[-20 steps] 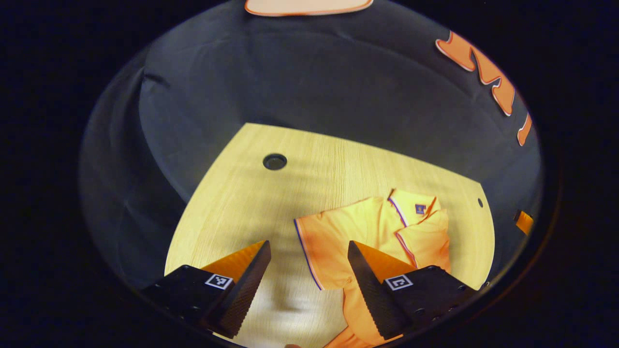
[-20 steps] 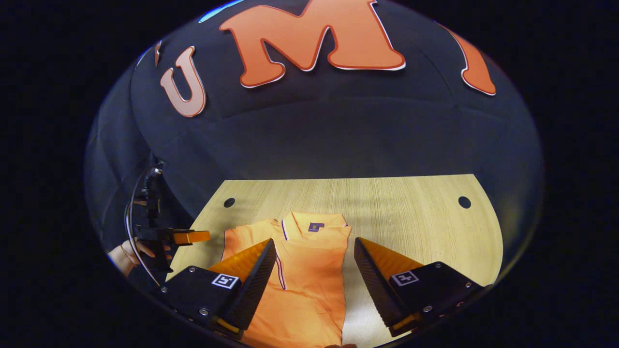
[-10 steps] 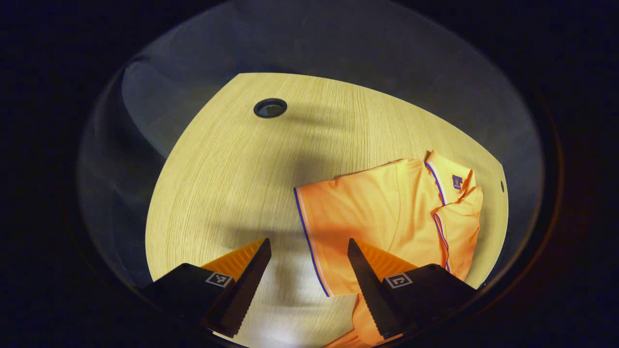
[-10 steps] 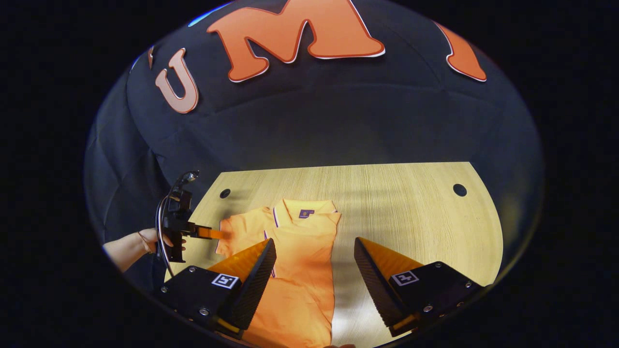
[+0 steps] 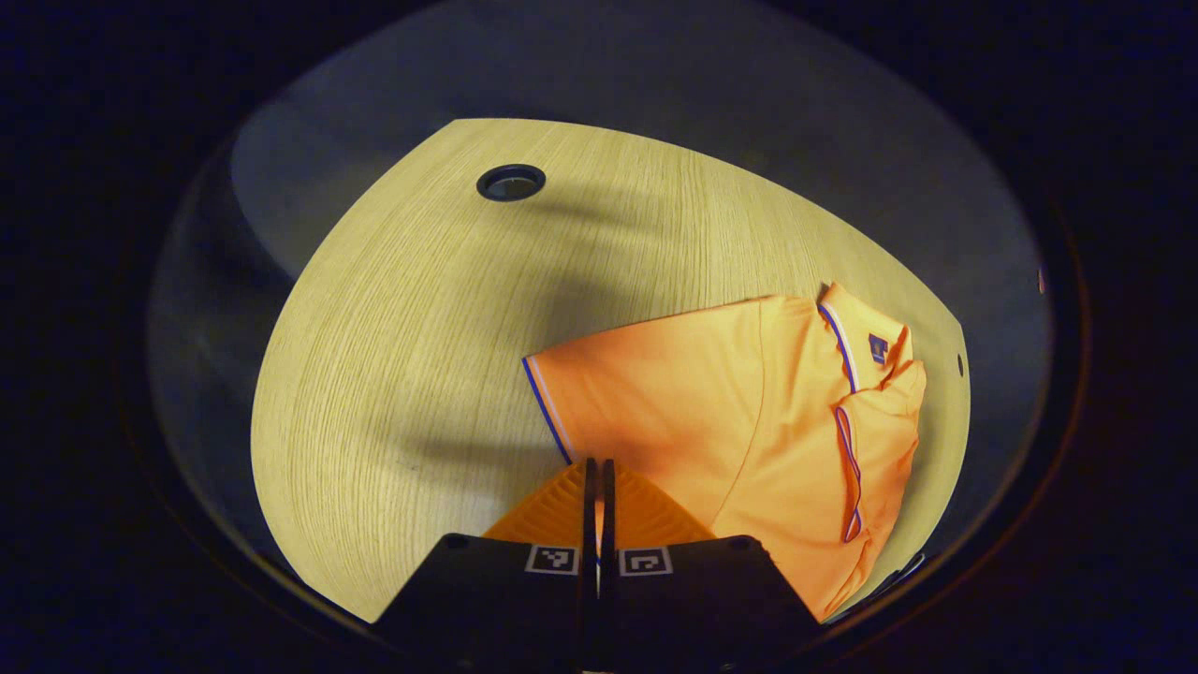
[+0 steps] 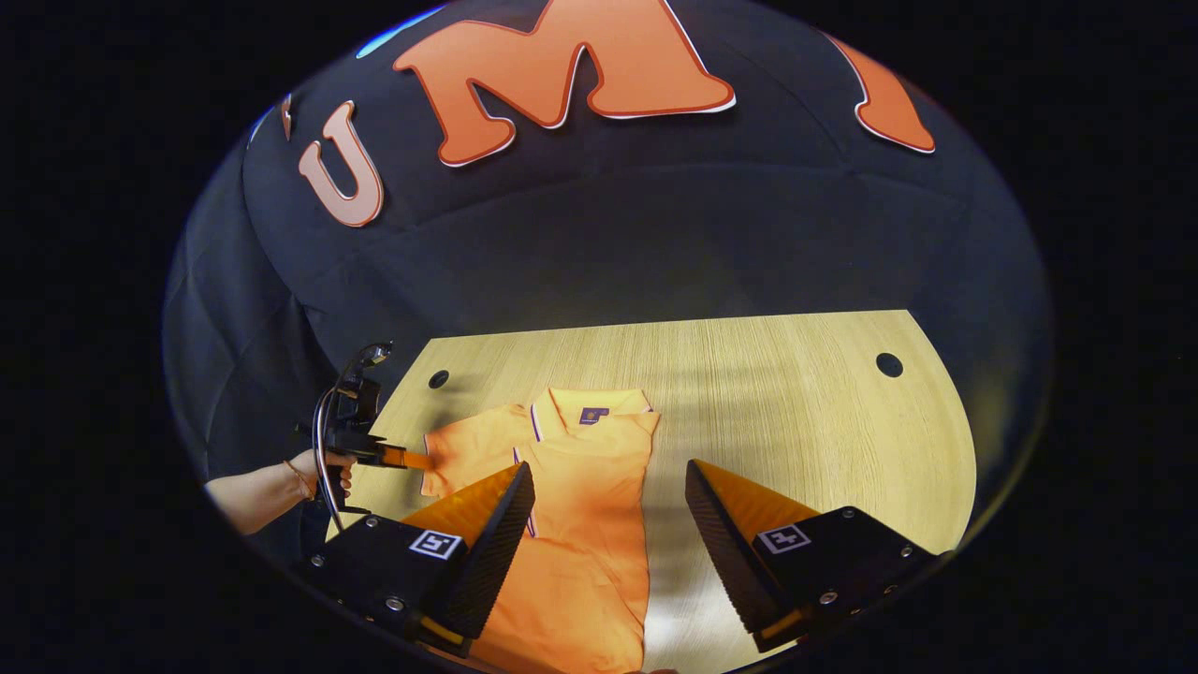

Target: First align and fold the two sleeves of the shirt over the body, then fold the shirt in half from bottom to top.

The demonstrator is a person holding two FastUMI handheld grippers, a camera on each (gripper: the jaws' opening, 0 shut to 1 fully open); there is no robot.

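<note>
Left gripper (image 5: 596,477) clenched at cuff of left sleeve (image 5: 646,393); cloth between fingers unconfirmed. Right gripper (image 6: 608,510) spread, hovering above shirt (image 6: 580,505) flat on table (image 6: 796,402). Risk: thin pinch slipping mid-fold, skewing alignment.

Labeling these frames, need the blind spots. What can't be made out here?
- Left gripper view: the fingers meet at the sleeve hem; whether cloth is pinched is hidden by them.
- Right gripper view: the shirt hem is cut off by the lower edge.
- Collar label: too small.
</note>
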